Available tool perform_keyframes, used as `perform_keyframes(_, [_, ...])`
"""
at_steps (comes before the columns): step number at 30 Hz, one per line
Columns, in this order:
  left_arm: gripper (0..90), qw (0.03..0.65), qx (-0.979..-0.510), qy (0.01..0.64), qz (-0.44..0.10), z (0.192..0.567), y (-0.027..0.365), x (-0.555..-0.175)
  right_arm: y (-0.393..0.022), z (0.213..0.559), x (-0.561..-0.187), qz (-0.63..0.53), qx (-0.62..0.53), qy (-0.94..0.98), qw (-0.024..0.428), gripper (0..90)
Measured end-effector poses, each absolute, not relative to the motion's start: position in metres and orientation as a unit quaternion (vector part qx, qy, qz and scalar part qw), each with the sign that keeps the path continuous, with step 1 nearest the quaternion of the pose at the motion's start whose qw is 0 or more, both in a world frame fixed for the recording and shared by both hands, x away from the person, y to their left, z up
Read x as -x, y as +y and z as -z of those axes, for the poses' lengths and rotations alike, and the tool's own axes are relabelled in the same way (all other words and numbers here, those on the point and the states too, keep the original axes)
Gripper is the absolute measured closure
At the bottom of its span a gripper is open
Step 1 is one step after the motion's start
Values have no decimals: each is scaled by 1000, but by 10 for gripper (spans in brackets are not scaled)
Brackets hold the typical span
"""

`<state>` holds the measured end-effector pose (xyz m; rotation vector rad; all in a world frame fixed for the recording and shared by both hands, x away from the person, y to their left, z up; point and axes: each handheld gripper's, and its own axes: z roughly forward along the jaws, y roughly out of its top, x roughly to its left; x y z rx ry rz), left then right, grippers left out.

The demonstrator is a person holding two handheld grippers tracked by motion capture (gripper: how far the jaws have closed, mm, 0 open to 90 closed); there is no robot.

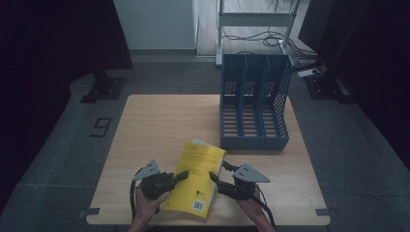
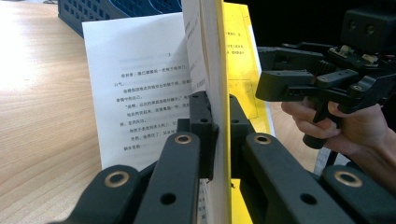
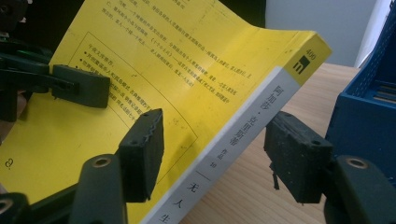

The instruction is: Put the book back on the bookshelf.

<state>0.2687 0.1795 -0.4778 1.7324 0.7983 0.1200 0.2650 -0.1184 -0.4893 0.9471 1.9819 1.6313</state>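
A yellow paperback book (image 1: 198,174) is at the table's near edge between my two grippers. My left gripper (image 1: 183,177) is shut on its open edge, and in the left gripper view its pads (image 2: 201,126) clamp the yellow cover together with some pages, while one white page (image 2: 140,79) hangs loose to the left. My right gripper (image 1: 220,173) straddles the white spine (image 3: 243,140). One pad (image 3: 140,149) sits over the cover, the other (image 3: 299,158) stands clear of the spine, so the jaws are open. The book is tilted off the table.
A blue three-slot file holder (image 1: 254,104) stands upright on the far right of the wooden table (image 1: 159,125), close behind the book. Bare wood lies to the left. Black stands and cables are on the floor beyond the table.
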Motion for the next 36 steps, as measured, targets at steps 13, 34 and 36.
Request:
perform_keyframes(13, [867,590,-731,337,-64,474,180,-265,-121,474,-254,-607,-307,700,220,408])
perform_keyframes(34, [867,592,-733,329,-70,473,173,-261,-123,473,-252,-592,-311,695,264,535])
perform_keyframes(36, [867,595,-732,326,-71,472,172,-260,-124,470,-250,-593,-304,694,273,535])
